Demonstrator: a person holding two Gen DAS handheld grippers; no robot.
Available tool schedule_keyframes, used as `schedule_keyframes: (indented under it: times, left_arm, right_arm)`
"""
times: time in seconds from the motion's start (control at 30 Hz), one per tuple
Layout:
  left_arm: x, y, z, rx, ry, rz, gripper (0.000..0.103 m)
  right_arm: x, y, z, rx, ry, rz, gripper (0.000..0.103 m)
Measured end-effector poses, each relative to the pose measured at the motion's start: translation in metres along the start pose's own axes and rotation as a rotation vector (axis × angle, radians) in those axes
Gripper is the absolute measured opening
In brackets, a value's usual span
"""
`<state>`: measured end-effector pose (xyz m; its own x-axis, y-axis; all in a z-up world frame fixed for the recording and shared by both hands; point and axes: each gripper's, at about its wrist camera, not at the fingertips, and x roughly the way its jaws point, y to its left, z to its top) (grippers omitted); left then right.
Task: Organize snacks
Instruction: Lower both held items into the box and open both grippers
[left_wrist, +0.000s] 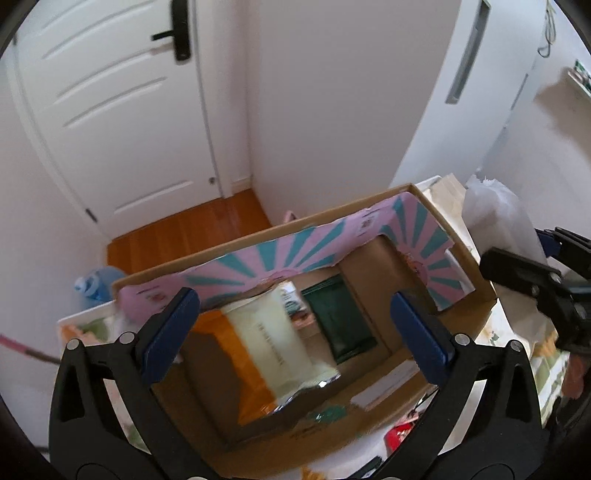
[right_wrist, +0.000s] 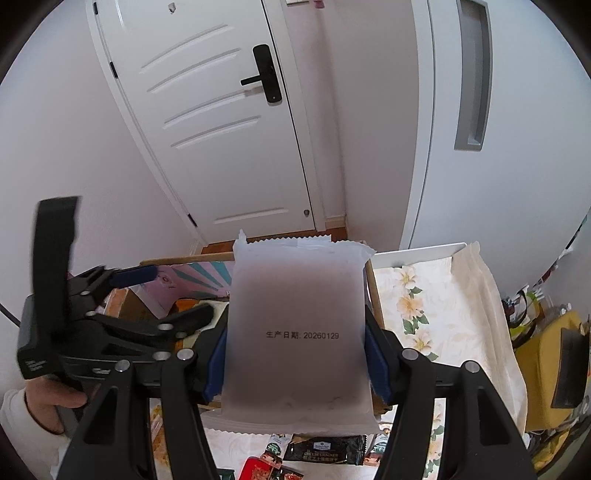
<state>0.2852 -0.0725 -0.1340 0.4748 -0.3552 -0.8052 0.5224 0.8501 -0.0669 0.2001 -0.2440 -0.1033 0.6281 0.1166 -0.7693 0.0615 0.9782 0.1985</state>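
Observation:
My left gripper (left_wrist: 295, 321) hangs open over a cardboard box (left_wrist: 476, 266) with pink and teal flaps. Inside the box lie a cream packet (left_wrist: 277, 343), an orange packet (left_wrist: 229, 343) and a dark green packet (left_wrist: 340, 321). The cream packet lies below the gap between the blue pads (left_wrist: 170, 328), and neither pad touches it. My right gripper (right_wrist: 297, 354) is shut on a white frosted snack packet (right_wrist: 299, 302) with a printed date, held upright by its sides above the box's near right corner. The left gripper (right_wrist: 166, 295) shows in the right wrist view, over the box (right_wrist: 373, 284).
The box stands on a table with a floral cloth (right_wrist: 436, 314). Loose snacks lie at the near edge: a black packet (right_wrist: 325, 448) and a red one (right_wrist: 258, 470). A white plastic bag (left_wrist: 495, 218) sits right of the box, a yellow bag (right_wrist: 546, 354) farther right. Behind are a white door (right_wrist: 221, 129) and wood floor (left_wrist: 192, 232).

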Motion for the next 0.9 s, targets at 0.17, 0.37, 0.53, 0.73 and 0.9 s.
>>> schedule_keyframes:
  times: [0.17,0.37,0.53,0.73,0.9]
  left_arm:
    - [-0.03,0.008,-0.01,-0.028,-0.031,0.061,0.102]
    - [-0.059,0.022,-0.017,-0.078,-0.066,0.094,0.102]
    - [-0.072,0.029,-0.025,-0.097,-0.076,0.125,0.102]
    - [-0.08,0.034,-0.033,-0.125,-0.081,0.134,0.102]
    - [-0.083,0.037,-0.04,-0.135,-0.078,0.142,0.102]
  right_arm:
    - [0.009,0.0,0.005,-0.008,0.034,0.026,0.058]
    - [0.054,-0.005,0.012,0.034,0.174,0.048,0.058]
    - [0.076,-0.008,0.012,0.066,0.227,0.075,0.058]
    - [0.079,-0.007,0.018,0.063,0.166,0.066,0.095]
    - [0.071,-0.005,0.022,0.045,0.136,0.073,0.095]
